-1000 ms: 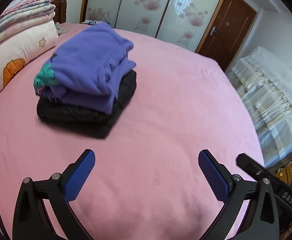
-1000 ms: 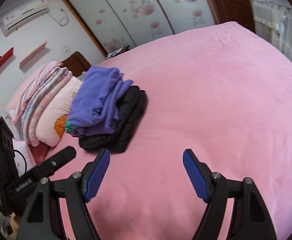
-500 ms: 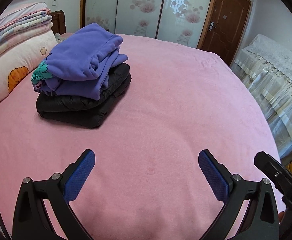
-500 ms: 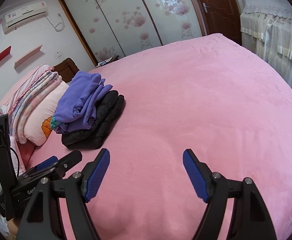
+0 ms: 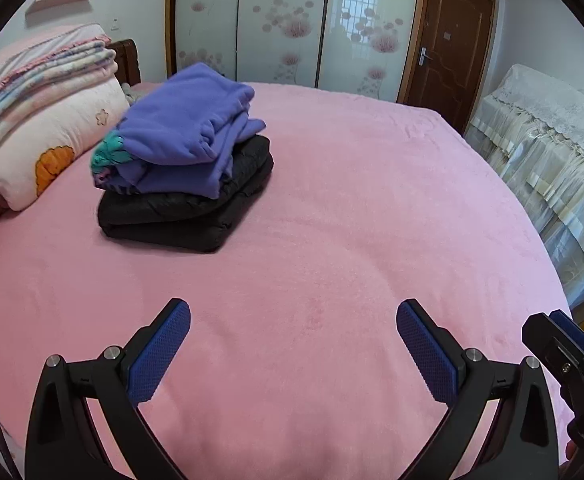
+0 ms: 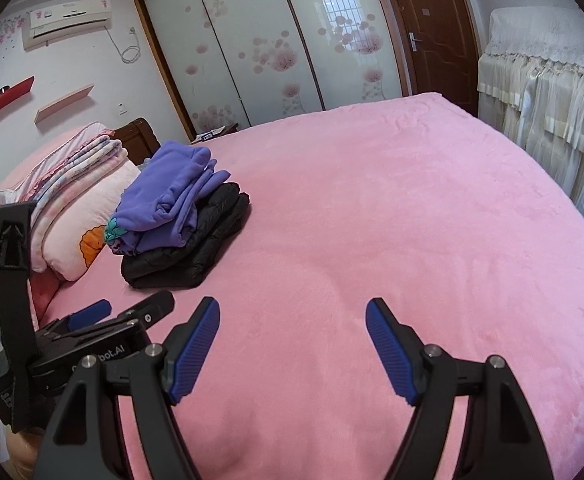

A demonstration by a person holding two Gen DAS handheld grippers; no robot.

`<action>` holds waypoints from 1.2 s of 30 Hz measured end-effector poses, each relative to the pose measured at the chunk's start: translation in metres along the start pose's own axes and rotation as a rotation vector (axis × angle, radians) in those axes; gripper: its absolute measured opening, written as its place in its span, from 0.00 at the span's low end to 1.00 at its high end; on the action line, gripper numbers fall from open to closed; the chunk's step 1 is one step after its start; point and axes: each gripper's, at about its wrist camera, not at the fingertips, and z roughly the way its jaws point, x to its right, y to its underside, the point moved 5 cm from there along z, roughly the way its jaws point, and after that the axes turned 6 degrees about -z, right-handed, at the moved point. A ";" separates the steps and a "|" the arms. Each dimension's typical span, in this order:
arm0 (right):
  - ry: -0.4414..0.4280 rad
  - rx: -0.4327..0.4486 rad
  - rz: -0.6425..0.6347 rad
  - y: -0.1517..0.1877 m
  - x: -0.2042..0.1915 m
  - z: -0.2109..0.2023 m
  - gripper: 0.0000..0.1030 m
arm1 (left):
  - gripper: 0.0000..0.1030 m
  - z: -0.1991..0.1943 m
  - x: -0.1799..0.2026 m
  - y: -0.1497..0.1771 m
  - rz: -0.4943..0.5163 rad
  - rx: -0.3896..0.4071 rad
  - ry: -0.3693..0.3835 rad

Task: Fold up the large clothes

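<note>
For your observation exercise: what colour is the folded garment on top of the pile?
Purple, with a teal patch at one end; clearest in the left wrist view.

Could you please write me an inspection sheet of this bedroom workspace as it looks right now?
Surface: pink bedspread, smooth.
Job's things: folded purple garment on folded black jacket, stacked near the pillow.
Clutter: folded blankets on the pillow.
Grippers: left gripper and right gripper open, holding nothing.
Cables: air conditioner cord on the wall.
Surroundings: floral wardrobe doors, brown door, lace-covered furniture.
</note>
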 end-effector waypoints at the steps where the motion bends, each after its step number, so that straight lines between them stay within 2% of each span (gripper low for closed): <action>1: 0.002 0.006 0.003 0.002 -0.002 -0.008 0.74 | 0.99 -0.008 -0.001 0.002 0.001 0.006 0.005; 7: 0.029 0.043 -0.010 0.014 -0.019 -0.055 0.74 | 0.99 -0.066 -0.007 0.024 0.008 0.025 0.023; 14: 0.104 0.030 -0.063 0.035 -0.041 -0.102 0.74 | 0.99 -0.133 -0.017 0.047 0.028 0.049 0.016; 18: 0.097 0.040 -0.046 0.041 -0.047 -0.124 0.74 | 0.99 -0.159 -0.018 0.055 0.043 0.064 0.003; 26: 0.110 0.093 -0.071 0.041 -0.059 -0.165 0.74 | 0.99 -0.201 -0.019 0.068 0.042 0.091 0.000; 36: 0.106 0.102 -0.075 0.046 -0.065 -0.185 0.74 | 0.99 -0.218 -0.023 0.075 0.031 0.087 -0.007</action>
